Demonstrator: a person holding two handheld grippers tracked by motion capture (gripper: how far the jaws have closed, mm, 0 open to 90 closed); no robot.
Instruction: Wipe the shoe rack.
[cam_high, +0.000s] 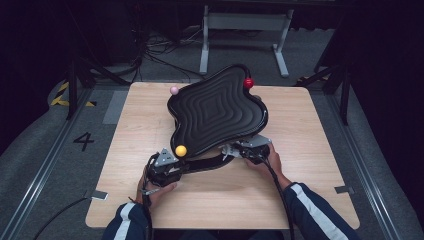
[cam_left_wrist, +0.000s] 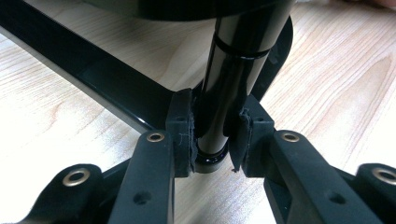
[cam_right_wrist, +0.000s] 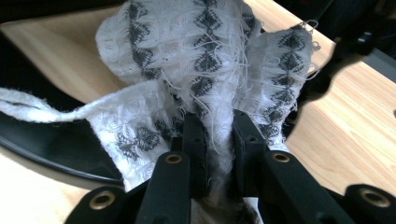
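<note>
A square light wooden table (cam_high: 150, 135) carries a large glossy black wavy-edged tray with stepped concentric ridges (cam_high: 217, 112), which stands raised and tilted on a black stand near the table's middle. Below it a curved black base bar (cam_high: 205, 164) runs along the tabletop between the two grippers, and a shiny black cylindrical post (cam_left_wrist: 233, 70) rises from that base up to the tray's underside. The left gripper (cam_high: 172, 167) sits at the near left end of the base, its jaws clenched on the lower part of the post, pads pressing it from both sides in the left gripper view. The right gripper (cam_high: 250, 150) sits just under the tray's near right edge, clamped on a bunched white cloth with a dark grey woven diamond pattern (cam_right_wrist: 205, 70), which spreads above the jaws. Three small balls sit on the tray's rim: yellow (cam_high: 181, 150) at the near left, red (cam_high: 248, 82) at the far right, pink (cam_high: 174, 90) at the far left.
</note>
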